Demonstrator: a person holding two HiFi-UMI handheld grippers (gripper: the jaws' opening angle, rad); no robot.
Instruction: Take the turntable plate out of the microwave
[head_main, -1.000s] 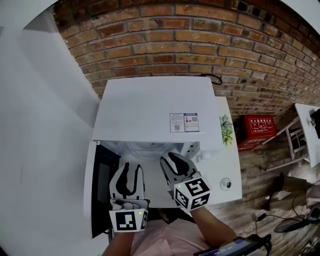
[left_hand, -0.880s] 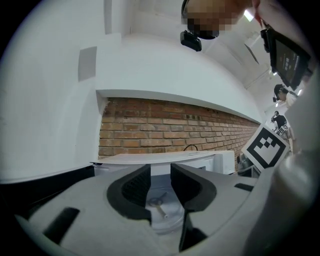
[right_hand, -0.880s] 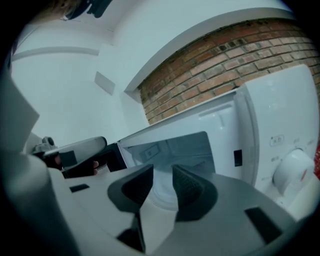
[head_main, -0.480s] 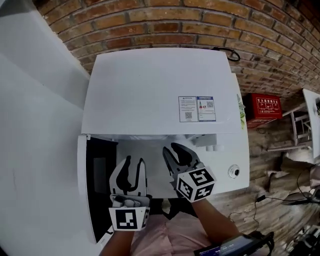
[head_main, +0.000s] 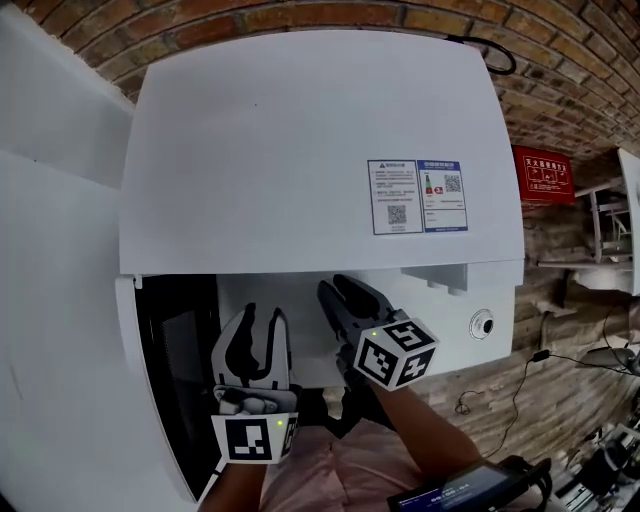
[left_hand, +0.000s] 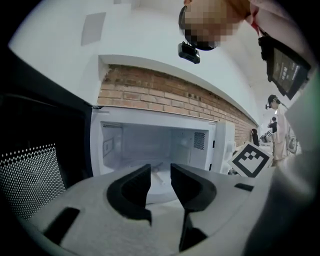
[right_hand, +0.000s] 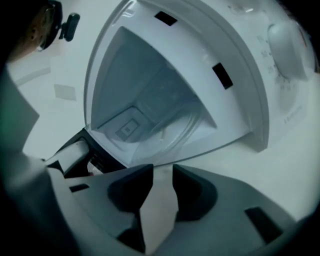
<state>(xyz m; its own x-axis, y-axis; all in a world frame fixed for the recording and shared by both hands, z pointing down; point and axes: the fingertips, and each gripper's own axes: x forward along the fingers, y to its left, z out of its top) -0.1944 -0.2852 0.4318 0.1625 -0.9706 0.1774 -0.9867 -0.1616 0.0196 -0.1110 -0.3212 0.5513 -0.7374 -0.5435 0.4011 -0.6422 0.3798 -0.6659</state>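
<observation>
A red brick wall (head_main: 300, 15) runs behind the big white box-shaped microwave (head_main: 300, 150), which fills most of my head view. Its dark-windowed door (head_main: 170, 350) hangs swung open at the microwave's left side, so the pale cavity is exposed. The clear round glass turntable plate (right_hand: 172, 127) lies flat on the cavity floor, inside the microwave; I only make out its curved rim, faintly, in the right gripper view. Both tools sit just outside the microwave's mouth and point into it, so the plate lies straight ahead of them and a little lower. I judge the black-jawed right gripper (head_main: 336, 288) slightly nearer the opening than the black-jawed left gripper (head_main: 262, 318), which is towards the door side. The left gripper's jaws stand apart by a narrow gap with only the cavity showing through it. The right gripper's jaws are likewise parted, nothing between them, touching nothing
</observation>
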